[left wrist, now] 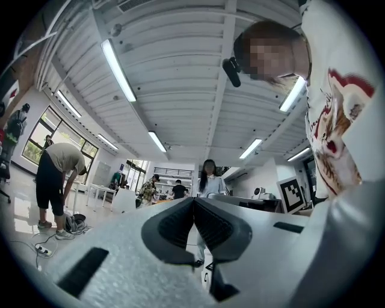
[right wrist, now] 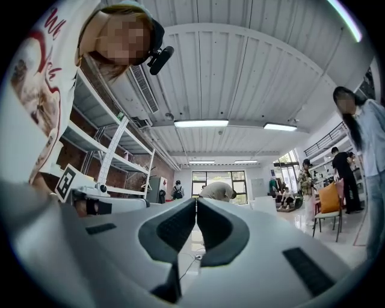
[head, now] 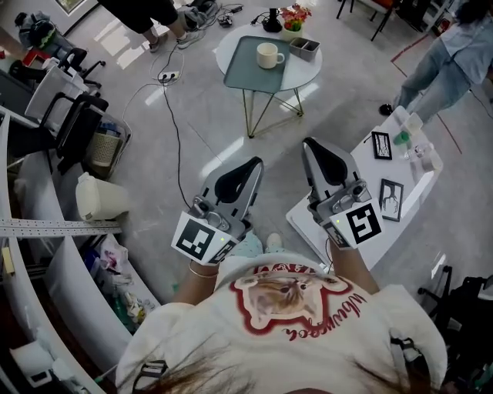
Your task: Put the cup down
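The left tongs (head: 253, 163) are pressed together with nothing between them, tips pointing forward. The right tongs (head: 310, 143), just beside them, are likewise closed and empty. Well ahead of both and touching neither, the cream cup (head: 268, 55) stands upright, handle toward the right, on a grey-green tray (head: 245, 69) that lies on a round white surface (head: 306, 71).

From here I can't see into the cup (head: 269, 55) on the round table (head: 306, 73), and whatever sits in the grey box (head: 304, 48) beside it is too small to tell. The top edge cuts off a bystander in dark shorts (head: 142, 11); the right edge cuts off a second bystander (head: 454, 54).
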A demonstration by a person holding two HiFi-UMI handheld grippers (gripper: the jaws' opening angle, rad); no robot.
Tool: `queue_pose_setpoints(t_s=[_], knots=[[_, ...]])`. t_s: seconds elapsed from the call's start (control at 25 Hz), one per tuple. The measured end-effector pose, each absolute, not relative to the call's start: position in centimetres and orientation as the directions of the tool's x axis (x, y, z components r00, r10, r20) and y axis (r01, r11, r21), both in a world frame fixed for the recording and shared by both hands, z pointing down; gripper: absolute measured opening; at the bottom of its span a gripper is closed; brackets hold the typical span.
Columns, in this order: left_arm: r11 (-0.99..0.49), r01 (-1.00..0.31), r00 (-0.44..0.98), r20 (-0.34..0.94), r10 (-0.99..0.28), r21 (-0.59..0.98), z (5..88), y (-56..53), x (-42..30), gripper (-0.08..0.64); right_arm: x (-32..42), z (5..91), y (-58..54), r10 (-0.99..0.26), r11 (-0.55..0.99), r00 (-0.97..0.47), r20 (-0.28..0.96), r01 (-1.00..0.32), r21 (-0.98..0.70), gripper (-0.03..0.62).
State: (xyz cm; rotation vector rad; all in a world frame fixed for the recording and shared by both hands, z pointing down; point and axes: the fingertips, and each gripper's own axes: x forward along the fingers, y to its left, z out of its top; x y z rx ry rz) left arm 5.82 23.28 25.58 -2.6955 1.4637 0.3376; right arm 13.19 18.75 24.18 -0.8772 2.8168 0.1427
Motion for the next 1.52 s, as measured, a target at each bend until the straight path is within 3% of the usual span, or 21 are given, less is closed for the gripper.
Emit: queue_pose_setpoints(t_s=[1.52], knots=[[-0.557,-0.83,0.532,-0.252,-0.809,0.035,23.9,27.1,2.0,0.014,9.2,22.3,22.6,-0.55,0.812,-0.805,-0.222,-0.578,0.08,0.028]])
